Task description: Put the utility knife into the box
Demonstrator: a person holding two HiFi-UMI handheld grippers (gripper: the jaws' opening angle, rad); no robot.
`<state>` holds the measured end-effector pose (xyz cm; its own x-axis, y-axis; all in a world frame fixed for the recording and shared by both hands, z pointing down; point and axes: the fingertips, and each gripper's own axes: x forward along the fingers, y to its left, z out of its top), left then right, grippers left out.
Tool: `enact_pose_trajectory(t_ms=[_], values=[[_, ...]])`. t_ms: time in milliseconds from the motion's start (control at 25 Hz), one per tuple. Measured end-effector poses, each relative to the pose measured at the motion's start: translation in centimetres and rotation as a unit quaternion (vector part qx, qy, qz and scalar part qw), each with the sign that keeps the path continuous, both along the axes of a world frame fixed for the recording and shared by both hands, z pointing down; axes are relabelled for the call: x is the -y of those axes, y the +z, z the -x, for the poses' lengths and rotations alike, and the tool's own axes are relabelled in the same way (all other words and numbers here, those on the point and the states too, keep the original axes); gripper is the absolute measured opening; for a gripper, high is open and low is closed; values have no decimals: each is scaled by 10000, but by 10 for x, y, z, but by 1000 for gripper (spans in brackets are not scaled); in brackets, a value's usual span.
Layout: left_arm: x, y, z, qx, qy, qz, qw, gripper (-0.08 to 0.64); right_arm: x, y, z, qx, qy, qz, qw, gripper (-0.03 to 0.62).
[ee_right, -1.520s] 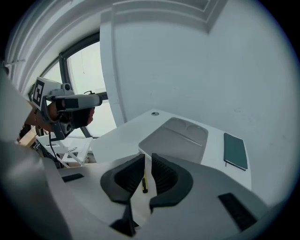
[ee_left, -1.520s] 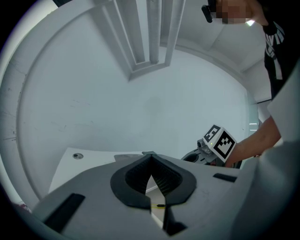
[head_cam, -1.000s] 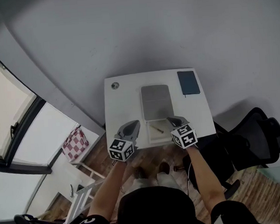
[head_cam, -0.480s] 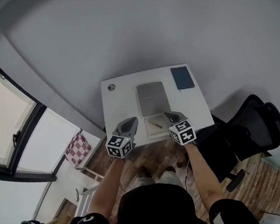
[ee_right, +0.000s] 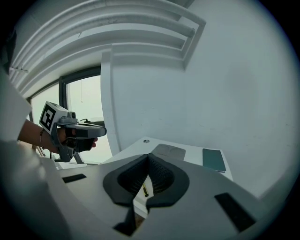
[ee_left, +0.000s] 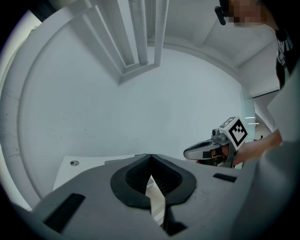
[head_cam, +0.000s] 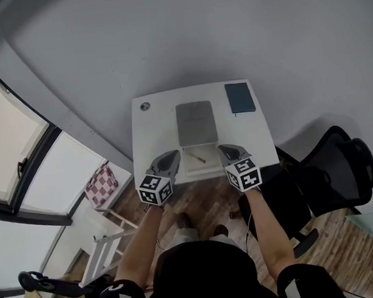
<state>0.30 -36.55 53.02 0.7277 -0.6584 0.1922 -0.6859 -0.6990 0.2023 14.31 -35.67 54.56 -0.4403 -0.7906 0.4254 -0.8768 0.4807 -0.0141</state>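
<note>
A small utility knife [head_cam: 200, 155] with a yellowish body lies inside the open white box [head_cam: 193, 169] near the table's front edge. Its grey lid [head_cam: 195, 122] lies flat just behind it. My left gripper [head_cam: 172, 156] hovers at the box's left side and my right gripper [head_cam: 223, 150] at its right side. Both are shut with nothing between the pads. Through the right gripper [ee_right: 149, 159] a sliver of the knife [ee_right: 145, 191] shows. The left gripper [ee_left: 151, 161] looks over the box toward the right gripper [ee_left: 206, 151].
The white table [head_cam: 153, 132] carries a dark green notebook [head_cam: 240, 98] at its back right and a small round disc [head_cam: 145, 106] at its back left. A black office chair [head_cam: 339, 165] stands right of the table. A checkered cloth [head_cam: 101, 186] lies on a low stand to the left.
The head view has shifted, so the table sits a little higher and further left. Both grippers stay shut beside the box. The knife has not moved.
</note>
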Motion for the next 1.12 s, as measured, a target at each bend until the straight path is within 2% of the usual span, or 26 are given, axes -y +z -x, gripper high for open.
enact_pose_trajectory(t_ms=[400, 1120], values=[[-38, -1, -33, 110, -459, 8, 9989, 25, -29, 1, -44, 128, -246, -77, 9996, 14], [-68, 1, -37, 160, -794, -57, 9967, 25, -54, -1, -47, 177, -540, -196, 9982, 14]])
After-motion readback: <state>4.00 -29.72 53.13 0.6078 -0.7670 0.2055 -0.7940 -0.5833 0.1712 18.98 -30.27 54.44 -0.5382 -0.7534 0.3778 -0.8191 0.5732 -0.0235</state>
